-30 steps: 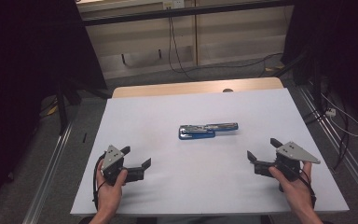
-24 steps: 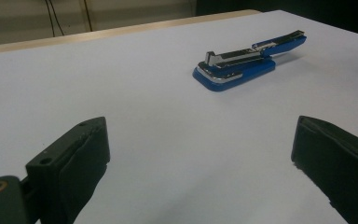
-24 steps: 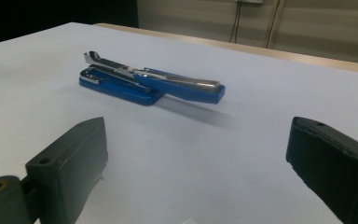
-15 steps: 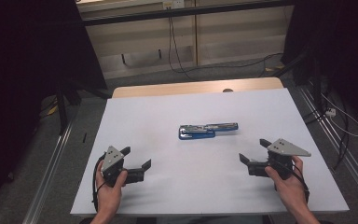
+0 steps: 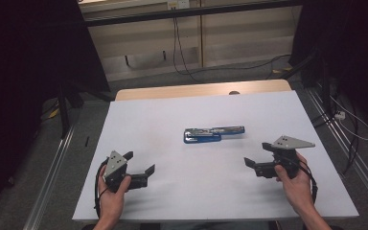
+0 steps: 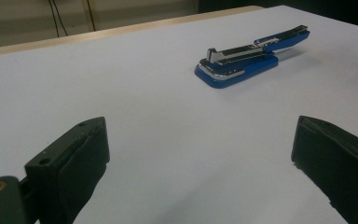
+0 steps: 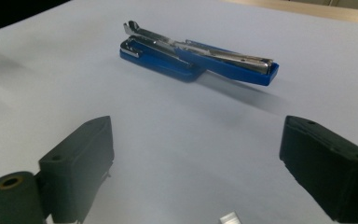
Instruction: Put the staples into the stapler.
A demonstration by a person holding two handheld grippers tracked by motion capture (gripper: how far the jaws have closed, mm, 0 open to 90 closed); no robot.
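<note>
Both grippers face a blue stapler, jaws spread, nothing held.

The blue stapler [image 5: 213, 133] lies flat at the middle of the white table [image 5: 143, 120], its top arm swung out to the right, so either side is free to take. The left gripper [image 5: 140, 163] rests near-left, the right gripper [image 5: 256, 155] near-right, each apart from it and angled inward, ready for a two-handed approach.

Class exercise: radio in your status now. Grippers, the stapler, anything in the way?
Left gripper open, right gripper open, both empty, apart from the work. Blue stapler mid-table, swung open flat, untouched. White table bare between jaws and stapler.
</note>
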